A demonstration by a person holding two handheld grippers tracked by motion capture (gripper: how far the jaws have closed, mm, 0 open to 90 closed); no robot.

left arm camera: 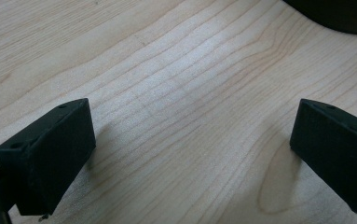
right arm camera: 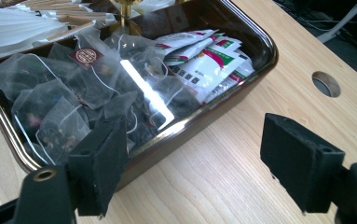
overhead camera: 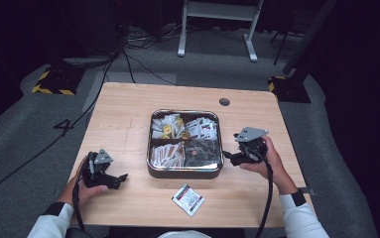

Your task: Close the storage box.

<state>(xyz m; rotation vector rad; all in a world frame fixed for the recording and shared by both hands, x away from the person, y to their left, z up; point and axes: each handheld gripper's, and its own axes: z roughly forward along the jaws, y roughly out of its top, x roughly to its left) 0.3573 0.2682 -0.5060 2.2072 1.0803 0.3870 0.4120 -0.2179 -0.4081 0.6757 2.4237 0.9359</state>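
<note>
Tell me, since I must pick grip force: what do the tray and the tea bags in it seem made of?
The tray looks like polished metal: its dark rim and wall mirror the light. The tea bags look like thin translucent mesh, maybe nylon, with dark leaves showing through and strings attached. The table looks like pale wood or laminate with printed grain.

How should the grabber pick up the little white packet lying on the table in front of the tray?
The white packet lies flat on the table, turned cornerwise, apart from the tray. Probably best to come straight down from above and pinch across one raised edge or corner, since it looks thin. The right gripper and left gripper, both open, sit about equally near.
</note>
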